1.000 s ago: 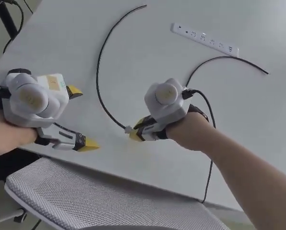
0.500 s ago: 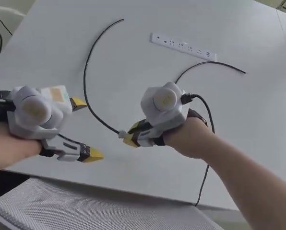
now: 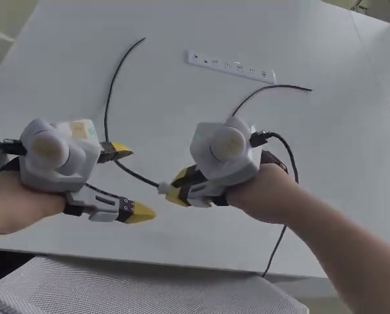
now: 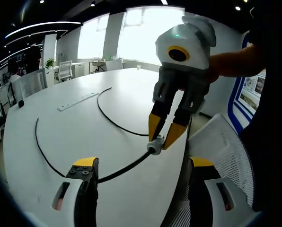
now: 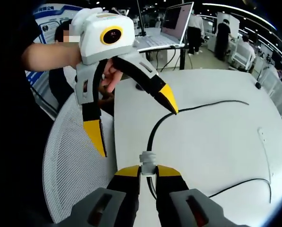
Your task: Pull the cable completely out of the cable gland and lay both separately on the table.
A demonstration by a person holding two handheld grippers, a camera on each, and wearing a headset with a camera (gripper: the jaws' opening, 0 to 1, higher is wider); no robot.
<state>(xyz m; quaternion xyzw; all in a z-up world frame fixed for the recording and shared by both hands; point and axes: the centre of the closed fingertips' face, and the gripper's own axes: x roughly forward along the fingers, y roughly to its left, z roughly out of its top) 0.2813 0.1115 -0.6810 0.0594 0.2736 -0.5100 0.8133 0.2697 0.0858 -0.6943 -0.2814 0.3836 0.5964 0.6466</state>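
**Head view.** The right gripper had its yellow-tipped jaws pressed together on the small white cable gland, held over the near part of the white table. The black cable ran out of the cable gland and curved away across the table toward its far side. The left gripper faced the gland with its jaws spread wide, one tip close beside the cable and the other lower, near the table's edge. A white power strip and a second cable lay farther back. A mesh chair stood below the edge.

**Left gripper view.** The left gripper had its jaws wide apart and gripped nothing. Between them the cable sloped up to the cable gland. The gland was pinched by the tips of the right gripper, which reached in from above. The power strip lay on the table.

**Right gripper view.** The right gripper pinched the cable gland at its jaw tips. The cable rose from the gland's front, bent, and passed just beside one tip of the spread left gripper. Whether tip and cable touched could not be told.
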